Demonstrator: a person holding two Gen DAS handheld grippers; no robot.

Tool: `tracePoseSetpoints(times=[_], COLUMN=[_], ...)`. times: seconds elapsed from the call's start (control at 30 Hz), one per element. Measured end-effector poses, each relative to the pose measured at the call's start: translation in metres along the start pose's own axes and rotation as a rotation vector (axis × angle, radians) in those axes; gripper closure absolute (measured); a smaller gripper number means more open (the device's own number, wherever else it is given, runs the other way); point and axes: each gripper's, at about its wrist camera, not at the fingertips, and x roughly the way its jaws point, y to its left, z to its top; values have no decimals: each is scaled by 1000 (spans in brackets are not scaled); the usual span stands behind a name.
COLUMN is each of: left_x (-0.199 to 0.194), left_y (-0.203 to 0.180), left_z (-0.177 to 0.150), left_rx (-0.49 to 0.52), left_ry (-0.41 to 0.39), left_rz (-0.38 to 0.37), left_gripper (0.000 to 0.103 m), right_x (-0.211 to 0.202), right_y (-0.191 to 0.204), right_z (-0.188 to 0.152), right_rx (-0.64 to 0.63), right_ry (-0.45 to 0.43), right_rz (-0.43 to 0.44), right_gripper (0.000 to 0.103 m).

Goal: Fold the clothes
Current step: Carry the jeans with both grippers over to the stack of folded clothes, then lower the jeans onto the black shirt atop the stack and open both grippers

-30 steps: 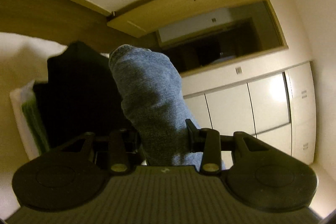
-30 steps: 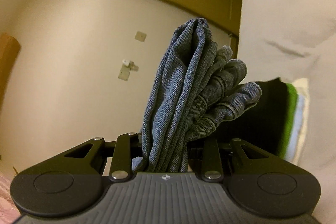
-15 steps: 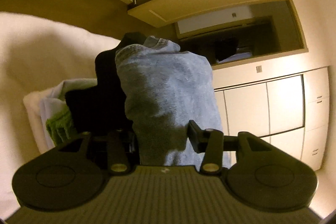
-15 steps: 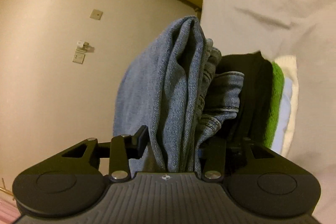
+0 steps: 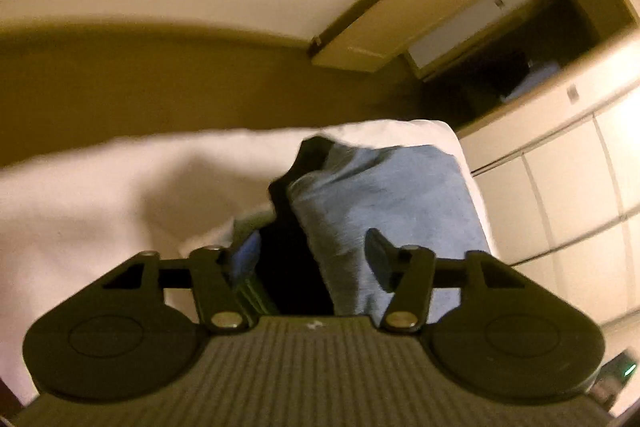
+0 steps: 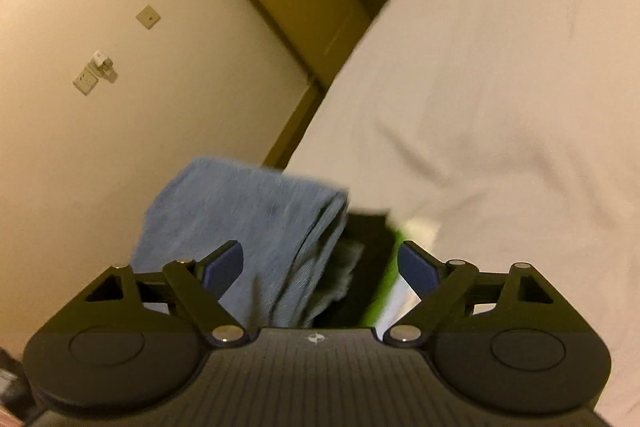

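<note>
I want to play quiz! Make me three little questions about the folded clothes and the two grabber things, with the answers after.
1. True or false: the right gripper has its fingers shut on the folded blue denim jeans.
2. What colour is the garment right beside the jeans in the pile on the white bed sheet?
3. The left gripper is: A) open, B) shut on a sock, C) out of view.

Key
1. False: the fingers stand apart on either side of the pile, gripping nothing.
2. Black: the folded black garment.
3. A.
</note>
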Motion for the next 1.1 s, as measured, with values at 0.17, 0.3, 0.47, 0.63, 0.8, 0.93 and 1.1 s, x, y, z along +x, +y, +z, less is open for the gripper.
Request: tracePoseSetpoints(times=[0.17,0.3,0.47,0.63,0.8,0.93,1.1], left_x=[19,74,129,116,86,81,97], left_y=[-86,-125,-132,-137,-132,-135,-140], left_z=[2,3,15,24,4,-10,-17], left_rx=[328,436,460,439,506,549,575], left_ry=[-33,-3,36,49,80,106,126], left_rz=[-13,30,150,142,180,249,306], left_gripper=[61,61,60,64,64,62,56], right_x=[-9,21,69,49,14,-6,14], right_y=[38,61,59,55,55,68,85], right_z=[-3,-12,-10,-6,-19,-46,-75], right_rx=[-254,-385,-402,-351,-315,-349,-437], right_ry=[-82,-59,64,37,16,60,163], right_rz=[-70,-97,-118,-58,16,60,51], right_gripper=[40,44,44,44,44,44,42])
